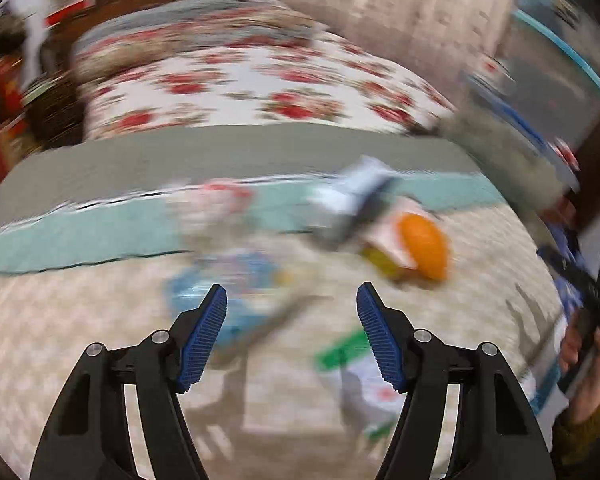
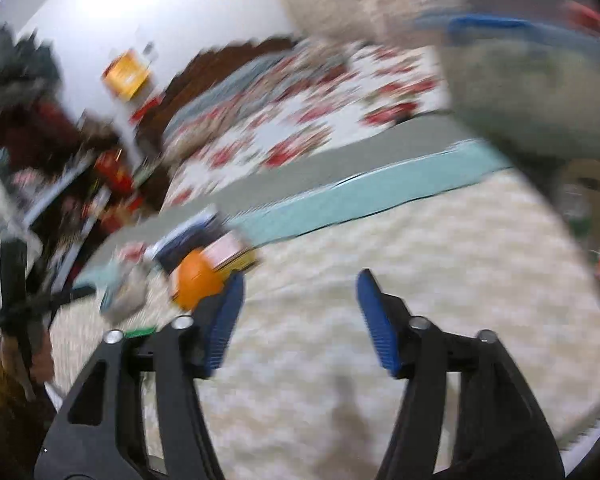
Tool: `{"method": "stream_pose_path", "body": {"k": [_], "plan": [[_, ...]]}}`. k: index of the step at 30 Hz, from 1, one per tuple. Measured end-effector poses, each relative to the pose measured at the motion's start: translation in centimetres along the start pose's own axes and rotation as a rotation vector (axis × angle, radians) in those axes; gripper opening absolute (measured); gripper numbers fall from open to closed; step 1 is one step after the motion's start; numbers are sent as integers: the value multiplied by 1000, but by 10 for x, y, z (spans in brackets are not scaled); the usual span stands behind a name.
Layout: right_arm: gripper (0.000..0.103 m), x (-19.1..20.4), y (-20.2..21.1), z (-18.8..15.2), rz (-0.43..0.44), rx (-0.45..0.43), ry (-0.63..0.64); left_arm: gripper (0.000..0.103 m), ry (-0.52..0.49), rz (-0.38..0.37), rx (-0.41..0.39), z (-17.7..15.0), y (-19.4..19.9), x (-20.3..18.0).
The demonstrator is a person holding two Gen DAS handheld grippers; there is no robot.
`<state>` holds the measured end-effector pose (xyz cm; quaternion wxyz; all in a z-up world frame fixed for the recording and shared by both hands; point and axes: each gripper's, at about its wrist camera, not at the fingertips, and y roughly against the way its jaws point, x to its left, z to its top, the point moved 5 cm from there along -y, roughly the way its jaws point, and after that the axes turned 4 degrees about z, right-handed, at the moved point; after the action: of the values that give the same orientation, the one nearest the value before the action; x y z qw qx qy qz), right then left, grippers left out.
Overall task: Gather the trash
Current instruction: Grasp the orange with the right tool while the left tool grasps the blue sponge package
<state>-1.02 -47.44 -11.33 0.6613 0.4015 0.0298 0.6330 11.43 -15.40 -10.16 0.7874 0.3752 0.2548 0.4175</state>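
Both views are heavily motion-blurred. My left gripper point(image 1: 292, 292) is open above a beige carpet, and nothing sits between its blue pads. Litter lies scattered below and ahead of it: a blue wrapper point(image 1: 228, 292), a green-and-white packet point(image 1: 356, 364), an orange round object point(image 1: 424, 248) on a pink-and-yellow packet, and a white-and-blue carton point(image 1: 356, 192). My right gripper point(image 2: 300, 312) is open too and holds nothing. The orange object point(image 2: 196, 280) lies just left of its left finger, with the carton point(image 2: 188, 240) behind it.
A bed with a red floral cover point(image 1: 260, 92) stands beyond a teal rug border point(image 1: 80, 236). A grey bag with a blue rim point(image 2: 532, 80) hangs at the upper right, over a tan paper bag point(image 2: 592, 188). Cluttered shelves point(image 2: 60, 160) stand at left. A hand point(image 1: 580, 352) grips the other tool.
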Motion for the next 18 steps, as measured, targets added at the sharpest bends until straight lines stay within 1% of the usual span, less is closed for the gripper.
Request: {"method": "stream_pose_path", "body": {"k": [1, 2, 3, 4, 5, 6, 9, 10, 11, 12, 13, 14, 15, 16, 17, 18], "plan": [[72, 11, -12, -1, 7, 16, 16, 69, 0, 10, -5, 1, 0, 8], [76, 25, -29, -3, 15, 37, 35, 76, -15, 29, -8, 2, -4, 14], [80, 38, -45, -5, 21, 58, 49, 79, -43, 41, -12, 2, -9, 18], [83, 50, -61, -7, 27, 78, 64, 84, -71, 40, -20, 2, -14, 18], [87, 60, -75, -7, 27, 94, 82, 88, -92, 34, -24, 1, -17, 19], [90, 69, -85, -9, 21, 107, 101, 89, -113, 24, -25, 0, -24, 16], [90, 91, -114, -10, -10, 145, 152, 91, -161, -19, 14, -2, -48, 6], [90, 98, -123, -10, -20, 156, 170, 94, -184, -13, 9, -3, -52, 3], [90, 102, -129, -10, -30, 165, 183, 94, -214, 0, -9, -6, -55, -2], [90, 102, -133, -8, -38, 174, 190, 94, -234, 5, -11, -7, -56, -6], [90, 103, -138, -9, -49, 187, 195, 90, -244, 15, -12, -9, -57, -8], [84, 103, -142, -11, -55, 204, 194, 78, -252, 24, -17, -10, -56, -10], [64, 100, -140, -12, -52, 218, 190, 70, -271, 36, -25, -12, -53, -12], [58, 100, -142, -16, -34, 232, 184, 63, -291, 44, -27, -15, -51, -14], [42, 101, -137, -17, -2, 224, 164, 59, -305, 51, -28, -17, -49, -15], [36, 101, -133, -19, 10, 225, 156, 57, -321, 52, -33, -20, -46, -17]]}}
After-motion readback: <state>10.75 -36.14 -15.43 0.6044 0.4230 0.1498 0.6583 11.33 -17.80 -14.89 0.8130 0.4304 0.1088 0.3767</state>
